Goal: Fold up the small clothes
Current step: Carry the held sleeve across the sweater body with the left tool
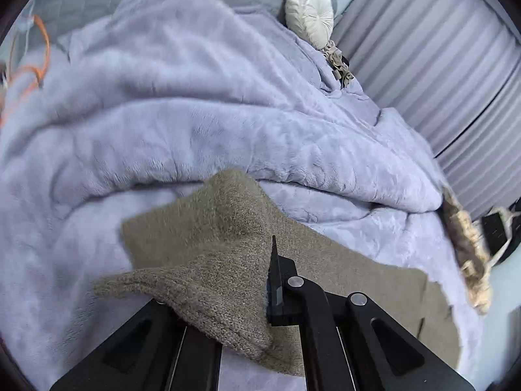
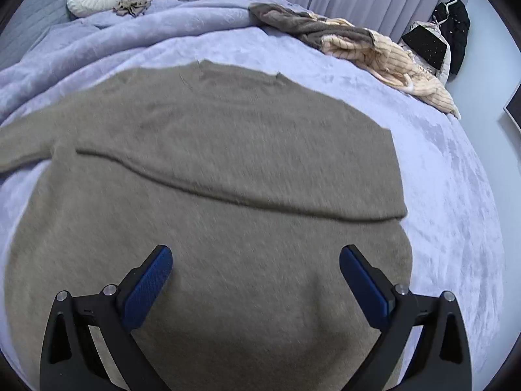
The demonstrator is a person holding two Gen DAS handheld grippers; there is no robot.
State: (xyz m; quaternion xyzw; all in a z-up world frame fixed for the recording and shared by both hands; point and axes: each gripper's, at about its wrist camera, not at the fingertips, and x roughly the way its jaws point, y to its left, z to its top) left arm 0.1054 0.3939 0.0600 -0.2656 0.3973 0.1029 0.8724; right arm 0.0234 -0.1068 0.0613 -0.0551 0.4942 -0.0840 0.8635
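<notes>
A taupe, fuzzy knit sweater (image 2: pixel 208 169) lies spread flat on the lavender bed cover, neckline toward the far side. One sleeve is folded across its chest; the other sleeve (image 1: pixel 208 260), with its ribbed cuff, is lifted off the cover.

Sweater (image 2: pixel 208 169) blurred, cut off at bottom edge; its sleeve (image 1: pixel 208 293) hides the left tool's (image 1: pixel 272 280) far finger (pads unseen).

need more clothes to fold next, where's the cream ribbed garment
In the right wrist view, the cream ribbed garment lies at the bed's far right edge, beside a grey-brown garment, beyond the taupe sweater.
</notes>
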